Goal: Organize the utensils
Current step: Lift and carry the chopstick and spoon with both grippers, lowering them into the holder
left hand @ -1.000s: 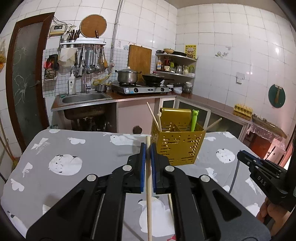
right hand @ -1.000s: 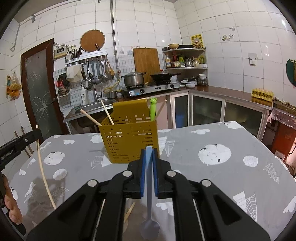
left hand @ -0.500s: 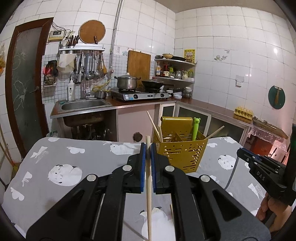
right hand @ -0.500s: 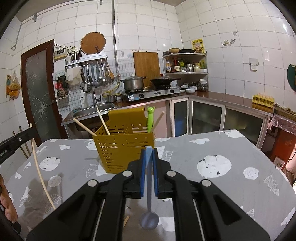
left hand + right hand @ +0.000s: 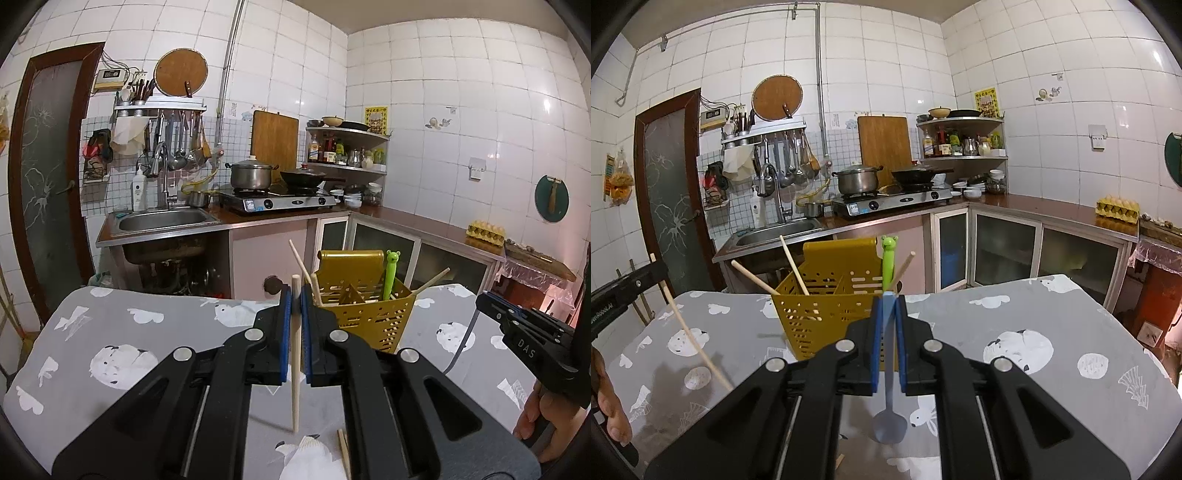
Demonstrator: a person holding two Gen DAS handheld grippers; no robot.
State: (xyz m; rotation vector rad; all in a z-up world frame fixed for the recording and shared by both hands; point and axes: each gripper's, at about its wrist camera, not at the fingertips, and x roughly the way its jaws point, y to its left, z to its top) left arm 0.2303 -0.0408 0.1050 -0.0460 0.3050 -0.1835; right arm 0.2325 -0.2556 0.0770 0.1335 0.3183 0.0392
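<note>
My left gripper is shut on a wooden chopstick that hangs upright above the table. It also shows at the left of the right wrist view. My right gripper is shut on a grey-blue spoon, bowl end down. A yellow perforated utensil caddy stands on the table just beyond both grippers, and shows in the right wrist view. It holds several chopsticks and a green frog-headed utensil. The right gripper shows at the right edge of the left wrist view.
The table has a grey cloth with white prints. A loose chopstick end lies on it near me. Behind are a sink, a stove with a pot and counters with an egg tray.
Both grippers have risen with their utensils. The caddy sits lower and a little farther in both views. Both stay shut.
</note>
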